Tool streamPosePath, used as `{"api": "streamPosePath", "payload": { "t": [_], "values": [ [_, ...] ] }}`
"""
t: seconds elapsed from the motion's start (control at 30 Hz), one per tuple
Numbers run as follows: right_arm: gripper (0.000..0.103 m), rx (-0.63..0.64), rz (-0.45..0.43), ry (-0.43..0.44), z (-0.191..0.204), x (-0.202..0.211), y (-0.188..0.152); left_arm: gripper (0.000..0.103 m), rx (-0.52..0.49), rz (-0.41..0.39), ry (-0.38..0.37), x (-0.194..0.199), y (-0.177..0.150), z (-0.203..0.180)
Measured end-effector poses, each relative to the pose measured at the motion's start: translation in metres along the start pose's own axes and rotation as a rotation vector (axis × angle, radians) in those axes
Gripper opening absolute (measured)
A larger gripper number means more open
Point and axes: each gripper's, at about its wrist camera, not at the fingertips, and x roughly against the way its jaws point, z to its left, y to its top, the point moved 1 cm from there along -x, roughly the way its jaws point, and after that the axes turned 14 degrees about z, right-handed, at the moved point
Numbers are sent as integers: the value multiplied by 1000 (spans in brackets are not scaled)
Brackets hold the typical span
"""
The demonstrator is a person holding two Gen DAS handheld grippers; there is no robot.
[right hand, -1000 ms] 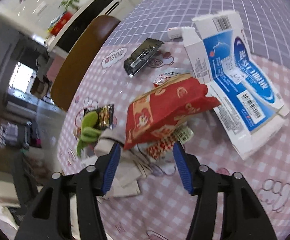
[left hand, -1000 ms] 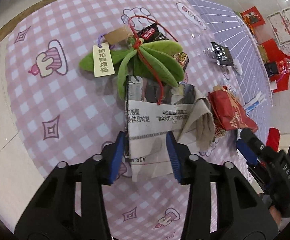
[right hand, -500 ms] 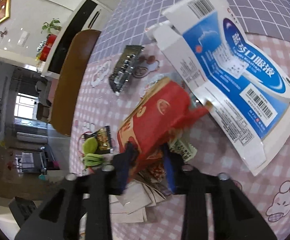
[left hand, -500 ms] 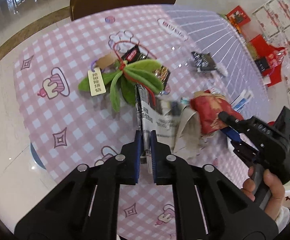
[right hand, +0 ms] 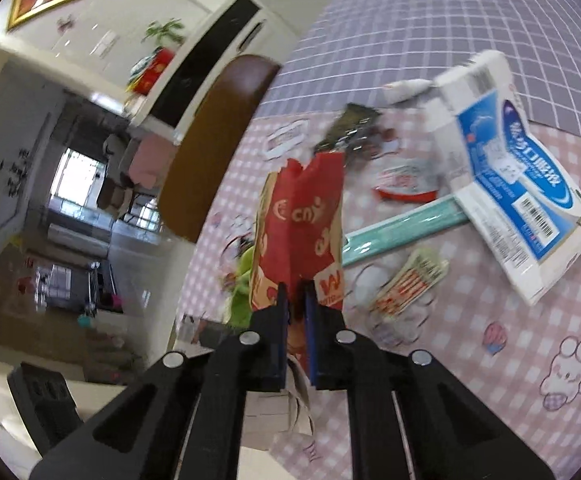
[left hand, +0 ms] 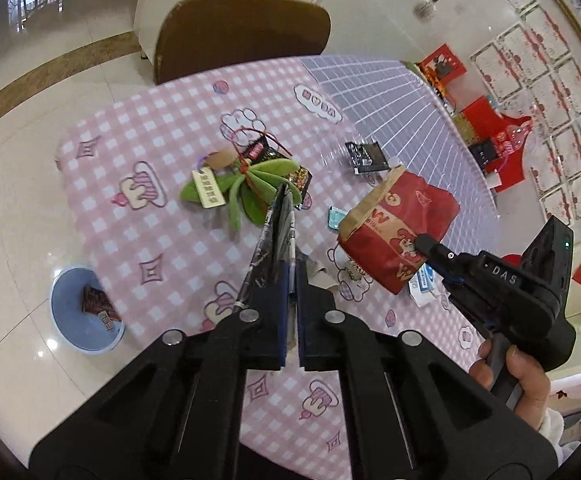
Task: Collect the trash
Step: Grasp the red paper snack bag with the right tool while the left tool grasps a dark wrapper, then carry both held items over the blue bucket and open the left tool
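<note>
My left gripper (left hand: pixel 290 280) is shut on a folded newspaper (left hand: pixel 276 232), held edge-on above the pink checked table (left hand: pixel 138 128). My right gripper (right hand: pixel 296 300) is shut on a red paper bag (right hand: pixel 302 216), lifted off the table; the bag (left hand: pixel 398 228) and the right gripper (left hand: pixel 422 242) also show at the right of the left wrist view. A blue bin (left hand: pixel 80 312) with a dark wrapper inside stands on the floor at the table's left.
On the table lie a green leaf toy with a tag (left hand: pixel 250 188), dark snack wrappers (left hand: pixel 364 156), a flattened blue-and-white box (right hand: pixel 518 184), a teal strip (right hand: pixel 406 228) and small wrappers (right hand: pixel 410 280). A brown chair (left hand: pixel 242 32) stands at the far edge.
Both grippers have shut, the left on the newspaper and the right on the red bag, and both have lifted their items up off the table.
</note>
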Motion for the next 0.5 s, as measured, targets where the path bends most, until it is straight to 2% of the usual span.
{"api": "streamPosePath", "payload": {
  "t": [0.27, 0.5],
  "values": [
    [8, 95, 56, 32, 67, -21, -41, 3, 29, -63, -12, 58, -18, 46],
    [8, 216, 155, 61, 142, -70, -89, 3, 131, -95, 32, 107, -48, 133]
  ]
}}
